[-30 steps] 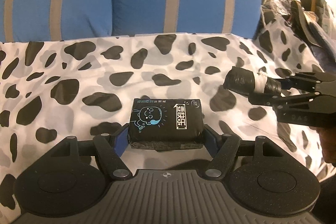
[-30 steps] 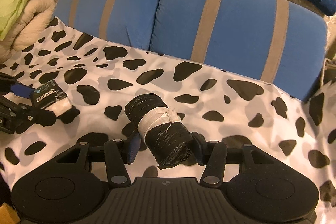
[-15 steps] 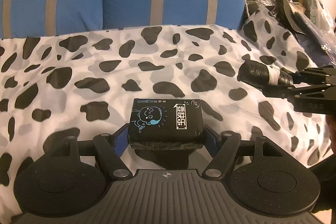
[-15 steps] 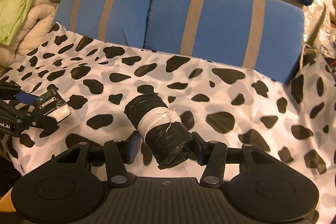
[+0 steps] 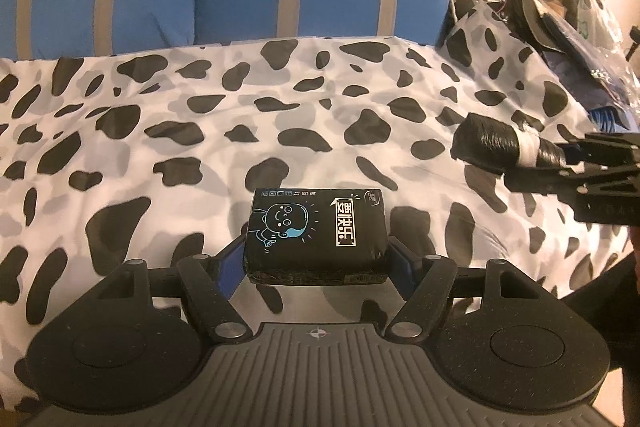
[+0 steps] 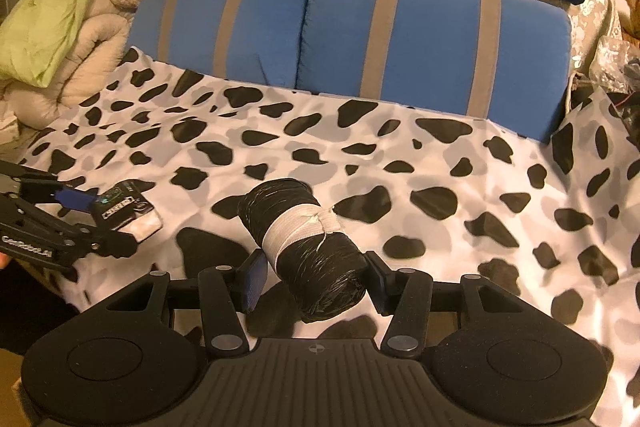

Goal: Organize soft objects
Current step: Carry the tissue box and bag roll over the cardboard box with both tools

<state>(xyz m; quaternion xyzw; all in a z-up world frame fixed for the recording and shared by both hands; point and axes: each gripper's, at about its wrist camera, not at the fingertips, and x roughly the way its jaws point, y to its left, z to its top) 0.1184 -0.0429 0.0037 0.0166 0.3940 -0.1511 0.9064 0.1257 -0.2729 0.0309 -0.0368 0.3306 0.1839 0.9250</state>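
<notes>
The left gripper (image 5: 316,259) clamps a black tissue pack (image 5: 318,231) by its two short ends, holding it above the near edge of the cow-print sheet (image 5: 200,131). The right gripper (image 6: 314,279) pinches a black plastic roll (image 6: 304,239) tied with a white band, also off the sheet. Two blue striped cushions (image 6: 360,31) line the sheet's far edge.

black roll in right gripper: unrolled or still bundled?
Bundled. The black roll is a tight cylinder with a white band tied around its middle.
</notes>
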